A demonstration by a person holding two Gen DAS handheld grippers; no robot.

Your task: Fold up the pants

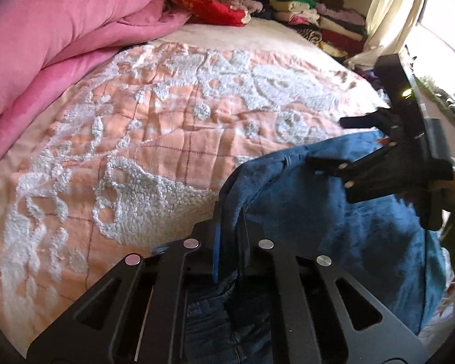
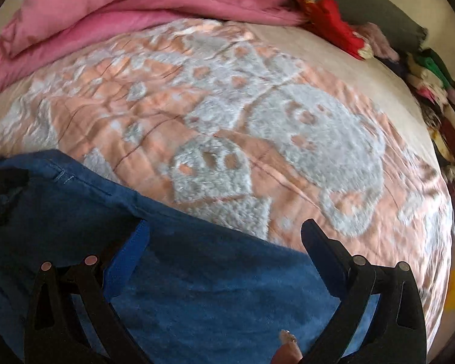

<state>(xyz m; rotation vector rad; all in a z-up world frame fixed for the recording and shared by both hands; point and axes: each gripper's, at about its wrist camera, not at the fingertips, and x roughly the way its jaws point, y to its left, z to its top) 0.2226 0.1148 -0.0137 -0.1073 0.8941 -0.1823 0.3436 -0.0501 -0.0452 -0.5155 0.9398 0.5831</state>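
Left gripper (image 1: 227, 227) clamped on pants (image 1: 318, 206) edge — pads hidden; right gripper (image 2: 224, 236) agape.

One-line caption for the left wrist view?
Left tongs shut on blue denim pants over a peach tufted bedspread.

A peach quilted bedspread with raised white tufted patterns (image 1: 154, 139) covered the bed. Along its far left edge lay a thick, folded pink comforter (image 1: 51, 36), bunched in soft rolls. Beyond it, at the head of the bed, sat a crumpled red cloth with pale print (image 1: 218, 9), and next to that a stack of folded clothes in green, cream, purple and dark red (image 1: 318, 21). A cream curtain (image 1: 391, 12) hung beside a bright window (image 1: 449, 30).
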